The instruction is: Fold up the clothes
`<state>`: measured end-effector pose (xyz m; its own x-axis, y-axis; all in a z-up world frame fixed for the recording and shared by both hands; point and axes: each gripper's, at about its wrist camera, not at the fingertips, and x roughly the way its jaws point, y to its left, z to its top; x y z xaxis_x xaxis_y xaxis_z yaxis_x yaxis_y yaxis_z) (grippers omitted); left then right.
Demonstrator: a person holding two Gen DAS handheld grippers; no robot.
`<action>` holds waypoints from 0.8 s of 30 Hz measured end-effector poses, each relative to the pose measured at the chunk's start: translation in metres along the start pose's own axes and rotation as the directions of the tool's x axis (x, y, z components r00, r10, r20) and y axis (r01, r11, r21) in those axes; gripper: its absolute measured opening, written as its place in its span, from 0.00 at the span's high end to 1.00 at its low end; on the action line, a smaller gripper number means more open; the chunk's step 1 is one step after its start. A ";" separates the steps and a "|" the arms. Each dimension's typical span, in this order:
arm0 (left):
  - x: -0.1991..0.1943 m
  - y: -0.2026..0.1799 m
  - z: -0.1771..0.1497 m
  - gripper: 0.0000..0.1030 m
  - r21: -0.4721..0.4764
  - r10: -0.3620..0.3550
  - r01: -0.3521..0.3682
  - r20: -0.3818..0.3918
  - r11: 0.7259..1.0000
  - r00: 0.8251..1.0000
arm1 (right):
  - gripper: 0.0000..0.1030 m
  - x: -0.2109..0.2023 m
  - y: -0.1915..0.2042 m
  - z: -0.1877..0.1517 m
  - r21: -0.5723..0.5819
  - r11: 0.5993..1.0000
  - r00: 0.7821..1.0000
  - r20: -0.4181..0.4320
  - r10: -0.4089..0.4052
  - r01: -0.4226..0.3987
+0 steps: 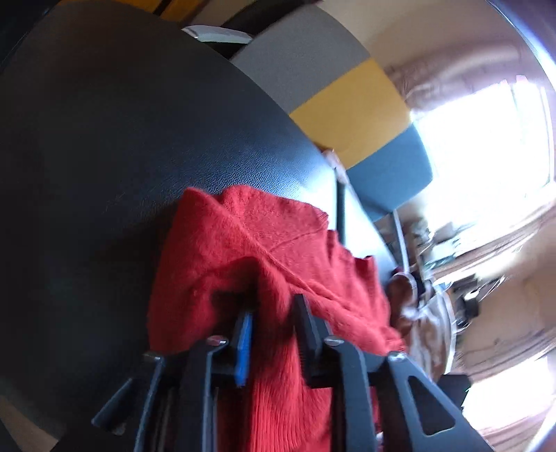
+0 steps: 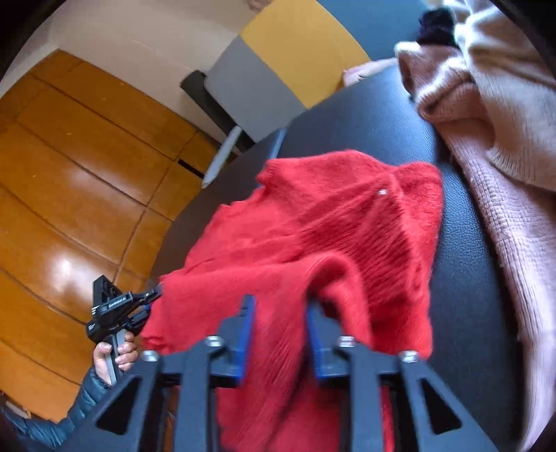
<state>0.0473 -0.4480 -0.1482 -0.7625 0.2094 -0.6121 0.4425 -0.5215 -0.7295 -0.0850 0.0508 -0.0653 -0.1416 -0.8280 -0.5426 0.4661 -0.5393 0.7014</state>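
Observation:
A red knitted sweater (image 1: 264, 243) lies bunched on the black padded table (image 1: 121, 139). My left gripper (image 1: 274, 309) sits low over its near part, jaws apart, with a red fold in the gap and no pad visibly pressing it. In the right wrist view the same sweater (image 2: 312, 236) spreads over the table (image 2: 469, 278) and hangs off its left edge. My right gripper (image 2: 279, 306) is open, red cloth lying loose between its blue pads. A hand (image 2: 118, 354) holds the left gripper's black body (image 2: 111, 309) at the sweater's left edge, its tips hidden by cloth.
A pile of pink and cream knitwear (image 2: 504, 139) fills the table's right side, with a dark garment (image 2: 438, 24) behind it. Wooden floor (image 2: 69, 174) lies beyond the table's left edge. Grey, yellow and blue panels (image 1: 347, 104) stand behind the table.

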 end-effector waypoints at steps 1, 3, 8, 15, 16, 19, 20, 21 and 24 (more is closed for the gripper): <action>-0.003 0.000 -0.004 0.72 0.002 -0.004 0.004 -0.006 1.000 1.000 | 0.57 -0.002 0.003 -0.003 -0.007 1.000 1.000 -0.007 0.009 -0.009; -0.007 -0.001 -0.013 0.72 0.026 0.001 0.000 -0.020 1.000 1.000 | 0.57 -0.002 0.008 -0.011 -0.028 0.999 0.999 -0.031 0.015 -0.016; -0.013 -0.017 -0.025 0.79 0.136 0.043 -0.039 -0.021 0.990 0.999 | 0.71 0.016 0.016 -0.026 -0.087 0.996 0.995 -0.090 -0.030 0.022; -0.031 -0.026 -0.018 0.90 0.236 -0.012 0.018 -0.028 0.972 1.000 | 0.91 0.019 0.038 -0.014 -0.175 0.983 0.993 -0.112 0.043 -0.062; -0.033 -0.025 -0.012 0.90 0.207 -0.049 0.052 -0.017 0.977 0.999 | 0.91 0.016 0.038 -0.005 -0.157 0.983 0.993 -0.083 0.078 -0.091; -0.028 -0.020 0.011 0.90 0.122 -0.103 0.099 0.027 0.988 0.994 | 0.91 0.013 0.030 0.021 -0.085 0.987 0.991 0.004 0.137 -0.136; -0.024 -0.018 0.019 0.91 0.099 -0.105 0.101 0.037 0.990 0.994 | 0.91 0.016 0.026 0.031 -0.059 0.989 0.990 0.027 0.136 -0.134; -0.019 -0.016 0.024 0.91 0.073 -0.106 0.103 0.040 0.992 0.994 | 0.91 0.021 0.020 0.040 -0.030 0.991 0.990 0.048 0.129 -0.128; -0.001 -0.006 0.041 0.89 -0.011 -0.086 0.087 0.040 0.996 0.995 | 0.89 0.039 0.000 0.065 0.060 0.993 0.992 0.085 0.094 -0.099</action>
<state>0.0257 -0.4787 -0.1309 -0.8161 0.2202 -0.5342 0.3797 -0.4925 -0.7831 -0.1469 0.0085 -0.0562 -0.1708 -0.8850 -0.4332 0.4242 -0.4629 0.7784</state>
